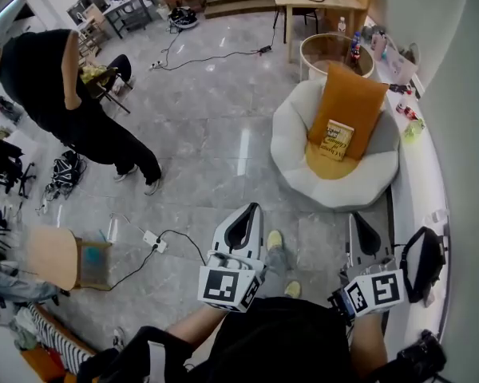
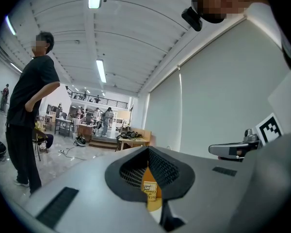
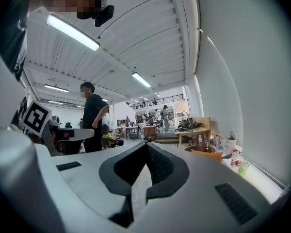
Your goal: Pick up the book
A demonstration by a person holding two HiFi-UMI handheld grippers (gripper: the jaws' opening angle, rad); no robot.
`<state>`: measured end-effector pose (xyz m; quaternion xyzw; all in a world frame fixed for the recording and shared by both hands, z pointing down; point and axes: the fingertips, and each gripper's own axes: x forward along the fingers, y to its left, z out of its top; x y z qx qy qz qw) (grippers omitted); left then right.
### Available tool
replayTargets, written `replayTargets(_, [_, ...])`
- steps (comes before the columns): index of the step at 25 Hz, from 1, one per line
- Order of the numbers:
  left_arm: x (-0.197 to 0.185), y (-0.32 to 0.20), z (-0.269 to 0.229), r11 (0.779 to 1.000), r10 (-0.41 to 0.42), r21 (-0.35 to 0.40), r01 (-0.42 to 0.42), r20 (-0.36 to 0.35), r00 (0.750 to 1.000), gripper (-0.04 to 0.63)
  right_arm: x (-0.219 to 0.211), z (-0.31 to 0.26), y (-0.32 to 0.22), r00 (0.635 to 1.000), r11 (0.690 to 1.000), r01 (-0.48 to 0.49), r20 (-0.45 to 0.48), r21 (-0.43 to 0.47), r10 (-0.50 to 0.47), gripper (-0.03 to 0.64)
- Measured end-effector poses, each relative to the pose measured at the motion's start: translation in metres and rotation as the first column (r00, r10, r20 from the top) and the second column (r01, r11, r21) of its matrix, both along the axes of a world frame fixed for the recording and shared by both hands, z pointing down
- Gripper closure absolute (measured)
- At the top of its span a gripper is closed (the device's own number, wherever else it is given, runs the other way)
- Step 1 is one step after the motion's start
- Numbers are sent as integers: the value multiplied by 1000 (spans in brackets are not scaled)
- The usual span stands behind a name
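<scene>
Head view: the book [image 1: 339, 140] stood leaning against an orange cushion [image 1: 355, 98] in a white round armchair [image 1: 291, 146], its lower edge on the orange seat pad and its cover facing out into the room. Both tools were held low at the near edge of the view, side by side and pointing toward the chair, well apart from the book. The left hand-held gripper [image 1: 251, 211] had its jaws brought together. In the left gripper view the black pads met at the tip with nothing clamped, and only a narrow slit behind the tips let the book [image 2: 149, 187] and the cushion show through from afar. The right hand-held gripper [image 1: 358, 220] was likewise closed and empty. The right gripper view showed its pads touching at the tip, with grey floor visible through the slit. A person in black [image 1: 72, 94] stood on the marble floor [image 1: 207, 134] at the left of the room, away from the chair. A white power strip [image 1: 153, 240] with a black cable lay on the floor just ahead of the left tool.
</scene>
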<state>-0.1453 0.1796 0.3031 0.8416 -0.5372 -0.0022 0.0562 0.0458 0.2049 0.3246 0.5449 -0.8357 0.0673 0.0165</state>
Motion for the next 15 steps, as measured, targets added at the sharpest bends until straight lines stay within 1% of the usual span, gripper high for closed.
replayTargets(5, [-8,-22,3,1000,-28,-12,28,-10,1000,583,-4,5,-23,1000,1000,12,0,-22,-12,606])
replayTargets(9, [-14,-45,9,998,-43,-35,43,-2,999,583,-10,10,-48,1000,999,26,-5,-36,-26,606])
replayTargets(15, [-13,-81,19,997,-54,-63,54,1,999,583,-13,17,-90,999,998,49,1,-48,-49,606])
